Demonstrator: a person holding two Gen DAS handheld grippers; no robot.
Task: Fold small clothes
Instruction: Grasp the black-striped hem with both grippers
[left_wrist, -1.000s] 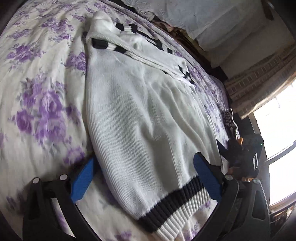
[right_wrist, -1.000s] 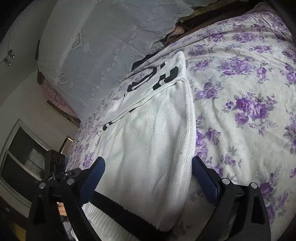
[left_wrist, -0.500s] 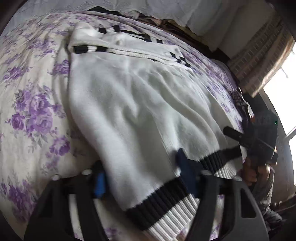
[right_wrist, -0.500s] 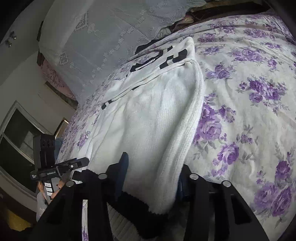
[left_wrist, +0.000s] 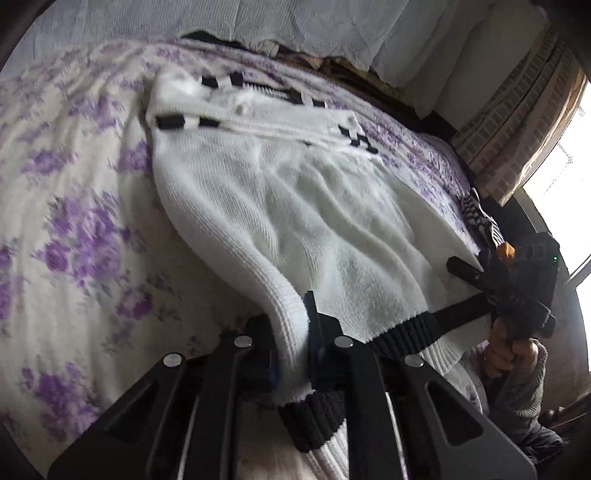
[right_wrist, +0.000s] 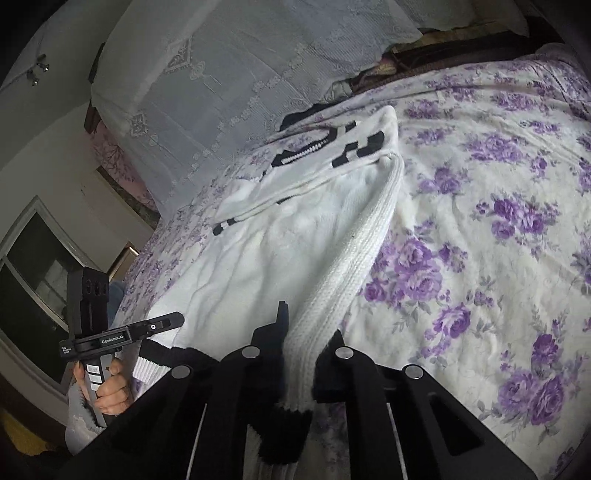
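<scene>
A purple-flowered bedspread covers the bed, lace-draped pillows at its far end. The white sweater lies across it. The left gripper and right gripper have just closed, each pinching a near side edge by the black hem band. The blue pads are mostly hidden by knit.

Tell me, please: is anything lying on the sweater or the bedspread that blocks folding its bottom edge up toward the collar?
Nothing visible does. Both the left gripper and right gripper are shut on the white sweater at its lower corners, and its surface and the bedspread beside it carry no objects.
</scene>
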